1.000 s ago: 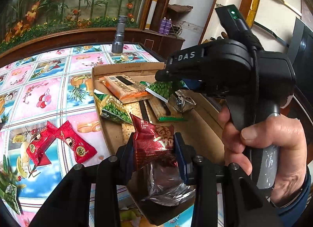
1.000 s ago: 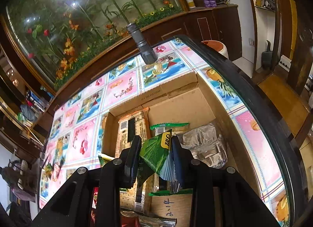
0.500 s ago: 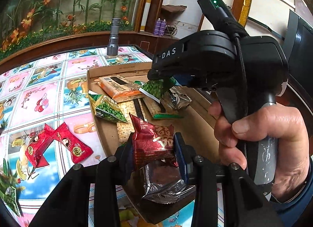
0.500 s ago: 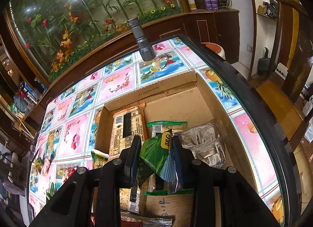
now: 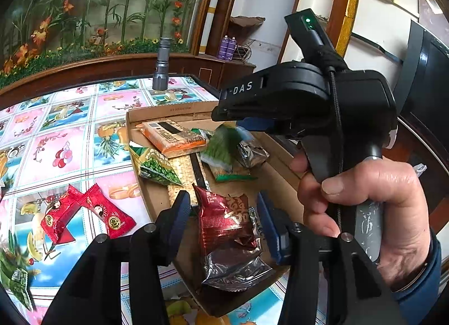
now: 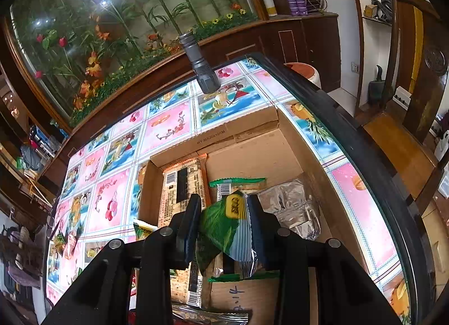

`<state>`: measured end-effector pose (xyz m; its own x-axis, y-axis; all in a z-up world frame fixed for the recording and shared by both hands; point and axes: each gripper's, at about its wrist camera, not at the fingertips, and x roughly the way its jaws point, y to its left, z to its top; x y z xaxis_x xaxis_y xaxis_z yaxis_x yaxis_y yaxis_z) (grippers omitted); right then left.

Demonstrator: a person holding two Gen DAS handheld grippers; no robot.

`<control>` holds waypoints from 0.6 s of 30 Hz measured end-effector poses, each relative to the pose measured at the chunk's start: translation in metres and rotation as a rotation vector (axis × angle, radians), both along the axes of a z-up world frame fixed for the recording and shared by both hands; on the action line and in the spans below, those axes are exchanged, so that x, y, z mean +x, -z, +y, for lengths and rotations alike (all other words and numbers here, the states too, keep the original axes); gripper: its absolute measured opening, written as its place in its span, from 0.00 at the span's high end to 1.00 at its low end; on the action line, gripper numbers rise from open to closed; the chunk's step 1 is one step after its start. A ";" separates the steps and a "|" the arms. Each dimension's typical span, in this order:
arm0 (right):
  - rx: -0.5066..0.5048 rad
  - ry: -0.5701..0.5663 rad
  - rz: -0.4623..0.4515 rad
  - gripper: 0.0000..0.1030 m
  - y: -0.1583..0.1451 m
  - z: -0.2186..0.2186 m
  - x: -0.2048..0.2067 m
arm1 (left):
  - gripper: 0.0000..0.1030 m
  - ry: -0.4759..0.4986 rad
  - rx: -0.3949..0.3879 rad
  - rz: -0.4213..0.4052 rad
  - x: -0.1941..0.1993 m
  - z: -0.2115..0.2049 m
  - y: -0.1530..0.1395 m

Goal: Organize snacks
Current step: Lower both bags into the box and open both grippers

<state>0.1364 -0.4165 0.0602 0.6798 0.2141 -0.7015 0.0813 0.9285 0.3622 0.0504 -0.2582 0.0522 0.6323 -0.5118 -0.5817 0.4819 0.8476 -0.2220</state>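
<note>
My left gripper (image 5: 221, 212) has just been opening — jaws now spread clear of the dark red packet (image 5: 224, 226), which is dropping into the cardboard box (image 5: 157, 201). My right gripper (image 6: 221, 212) pinches the green packet (image 6: 224, 226) above the box — I should lower it before releasing.

The green packet (image 6: 224, 229) between the right gripper's (image 6: 223, 222) fingers is showing motion blur in both views, and its lettering is not readable. Its lower end is disappearing behind the fingers. The right gripper's body is blocking the far right of the cardboard box (image 5: 157, 113) in the left view. The dark red packet (image 5: 224, 224) is covering part of a silver wrapper (image 5: 233, 267); whether they are one item cannot be told. A cracker pack (image 6: 182, 184) is running under the right gripper's left finger (image 6: 189, 224). A green wrapper (image 5: 19, 283) is cut off by the frame's left edge. Print on the box wall is too small to read.
</note>
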 end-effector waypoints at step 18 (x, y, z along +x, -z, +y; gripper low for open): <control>0.000 -0.049 -0.044 0.64 -0.007 0.012 -0.004 | 0.49 -0.086 -0.023 0.002 0.002 0.032 -0.012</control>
